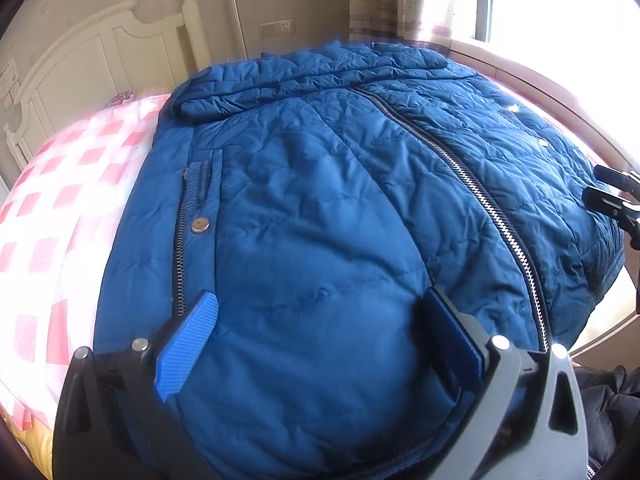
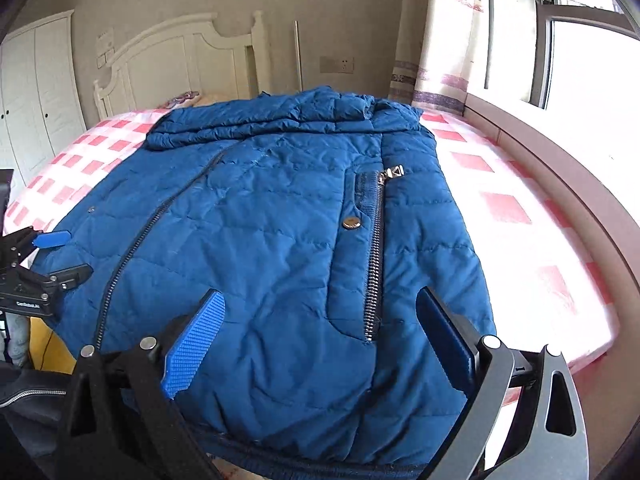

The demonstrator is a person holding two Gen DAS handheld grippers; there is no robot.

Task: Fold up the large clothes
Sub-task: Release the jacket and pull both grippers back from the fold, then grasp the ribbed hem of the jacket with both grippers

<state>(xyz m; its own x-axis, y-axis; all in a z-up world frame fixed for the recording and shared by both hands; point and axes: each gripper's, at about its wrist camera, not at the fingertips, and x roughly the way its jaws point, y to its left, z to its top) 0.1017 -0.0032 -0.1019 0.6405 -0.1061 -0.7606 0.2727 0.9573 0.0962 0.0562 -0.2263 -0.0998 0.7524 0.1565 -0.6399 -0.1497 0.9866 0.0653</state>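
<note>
A blue quilted jacket [image 1: 320,200] lies front up on the bed, zipped, its hem toward me and a sleeve [image 1: 280,84] folded across its far end. My left gripper [image 1: 320,300] stands open over the hem, left of the centre zip [image 1: 480,192], with only flat fabric between its blue pads. My right gripper [image 2: 320,298] hangs open over the hem on the jacket [image 2: 280,240], by the pocket zip [image 2: 374,260]. The left gripper [image 2: 66,255] shows at the jacket's left edge in the right wrist view. In the left wrist view the right gripper [image 1: 606,186] sits at the jacket's right edge.
The jacket lies on a pink-and-white checked bedsheet [image 1: 52,208], which also shows to its right [image 2: 520,208]. A white headboard [image 2: 180,60] stands at the far end. A window sill [image 2: 560,152] and curtain [image 2: 440,40] run along the right. A white wardrobe [image 2: 36,92] is at far left.
</note>
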